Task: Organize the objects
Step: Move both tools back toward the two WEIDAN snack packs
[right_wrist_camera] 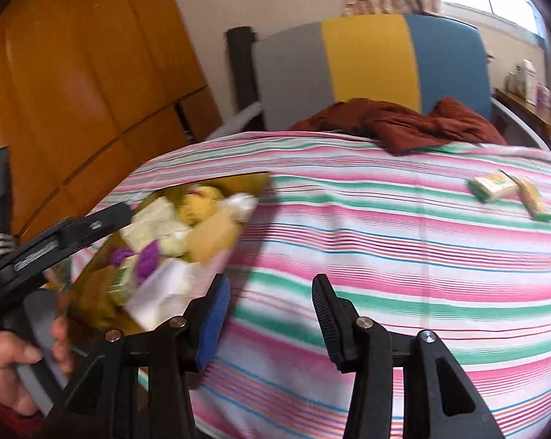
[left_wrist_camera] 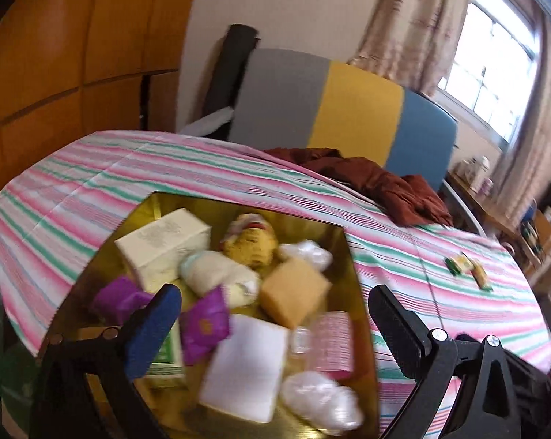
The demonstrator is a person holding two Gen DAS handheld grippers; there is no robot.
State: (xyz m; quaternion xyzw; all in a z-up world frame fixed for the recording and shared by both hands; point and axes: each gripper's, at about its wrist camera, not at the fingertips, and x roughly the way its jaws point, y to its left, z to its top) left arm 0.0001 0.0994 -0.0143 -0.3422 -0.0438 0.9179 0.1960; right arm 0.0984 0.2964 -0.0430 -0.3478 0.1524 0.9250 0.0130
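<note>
The left gripper (left_wrist_camera: 275,314) hangs with its jaws spread wide and nothing between them, poised over the gold box (left_wrist_camera: 352,256) that sits at the near left of the striped tablecloth (left_wrist_camera: 92,183). Beneath it the box is crowded: a white flat packet (left_wrist_camera: 246,362) lies directly under the jaws, with a purple pouch (left_wrist_camera: 206,325) beside it, a tan block (left_wrist_camera: 293,292), a cream carton (left_wrist_camera: 165,245), a pale rolled bundle (left_wrist_camera: 216,270), a yellow printed bag (left_wrist_camera: 253,241) and a crinkled clear wrap (left_wrist_camera: 319,398) near the box's front corner. The right gripper (right_wrist_camera: 271,314) stands partly open, gripping nothing, over bare cloth just right of the box. Further out on the cloth, well apart from the box, lie two small green-and-yellow packets (right_wrist_camera: 494,186) touching each other. A dark red garment (right_wrist_camera: 403,124) is crumpled at the table's far edge against a grey, yellow and blue chair back (right_wrist_camera: 366,58). A hand (right_wrist_camera: 8,362) holding the left gripper's handle shows at the lower left of the right wrist view.
</note>
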